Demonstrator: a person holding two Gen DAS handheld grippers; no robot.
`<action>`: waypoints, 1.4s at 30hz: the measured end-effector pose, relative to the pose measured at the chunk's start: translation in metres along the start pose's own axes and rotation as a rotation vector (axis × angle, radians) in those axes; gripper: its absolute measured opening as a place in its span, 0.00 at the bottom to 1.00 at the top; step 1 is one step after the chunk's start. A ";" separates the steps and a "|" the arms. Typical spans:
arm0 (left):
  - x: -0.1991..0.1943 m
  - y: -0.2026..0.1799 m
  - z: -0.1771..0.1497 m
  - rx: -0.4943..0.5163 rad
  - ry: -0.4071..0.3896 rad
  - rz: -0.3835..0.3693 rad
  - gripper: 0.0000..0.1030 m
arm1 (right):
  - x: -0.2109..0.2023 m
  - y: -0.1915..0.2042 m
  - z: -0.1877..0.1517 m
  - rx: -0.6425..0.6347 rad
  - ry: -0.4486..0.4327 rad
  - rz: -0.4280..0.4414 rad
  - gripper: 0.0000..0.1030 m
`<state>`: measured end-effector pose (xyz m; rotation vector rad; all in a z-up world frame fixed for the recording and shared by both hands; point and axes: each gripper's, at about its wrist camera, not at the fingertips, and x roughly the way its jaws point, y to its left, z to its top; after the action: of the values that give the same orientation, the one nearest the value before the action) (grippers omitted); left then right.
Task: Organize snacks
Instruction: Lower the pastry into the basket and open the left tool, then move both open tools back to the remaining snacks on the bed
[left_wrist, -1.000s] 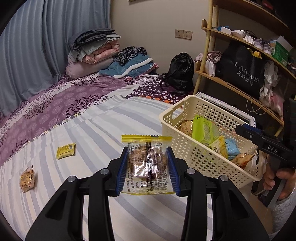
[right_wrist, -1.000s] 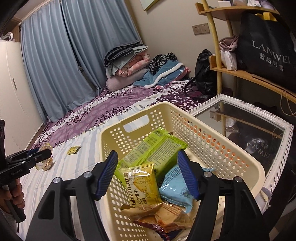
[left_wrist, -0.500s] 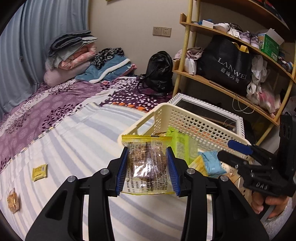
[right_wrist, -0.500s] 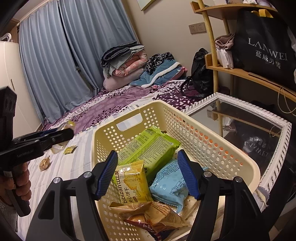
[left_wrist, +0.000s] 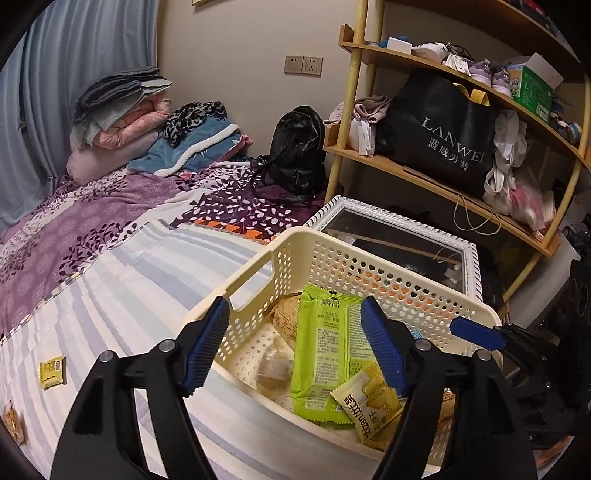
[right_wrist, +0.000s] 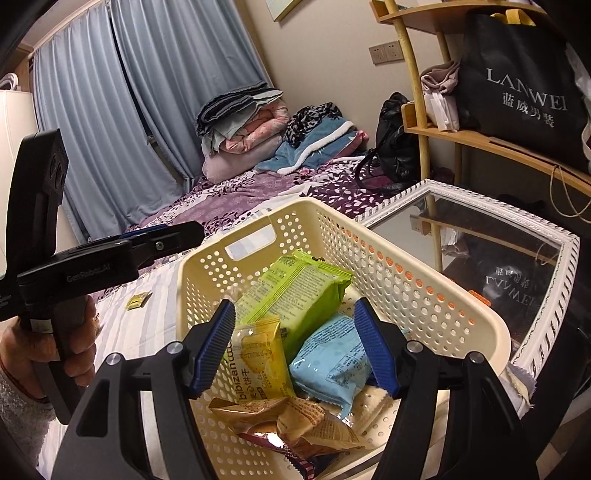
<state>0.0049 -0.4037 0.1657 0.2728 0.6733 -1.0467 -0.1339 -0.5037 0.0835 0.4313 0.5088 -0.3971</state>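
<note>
The left gripper (left_wrist: 293, 341) hung over the basket (left_wrist: 391, 273), its jaws opening with nothing pinched between them. 2 packets (left_wrist: 51, 371) on the bed's near left likely came next.

My left wrist camera is looking down along its fingers from the bed side, close over the cream basket (left_wrist: 388, 266). My right wrist camera is facing the same basket (right_wrist: 406, 266) from its near end, sharing the mirror (left_wrist: 469, 251), bed and shelves.

Snack (left_wrist: 11, 421) cut by left edge; type unclear.
</note>
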 end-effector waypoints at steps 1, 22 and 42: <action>0.000 0.002 -0.001 -0.003 0.004 0.005 0.73 | 0.000 0.000 0.000 0.003 0.000 0.000 0.65; -0.026 0.045 -0.024 -0.072 0.003 0.114 0.95 | -0.004 0.033 0.004 -0.052 -0.017 0.043 0.73; -0.053 0.093 -0.054 -0.150 0.011 0.244 0.95 | 0.005 0.090 -0.003 -0.159 0.011 0.106 0.78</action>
<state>0.0483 -0.2934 0.1481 0.2241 0.7059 -0.7580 -0.0896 -0.4282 0.1049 0.3058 0.5217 -0.2504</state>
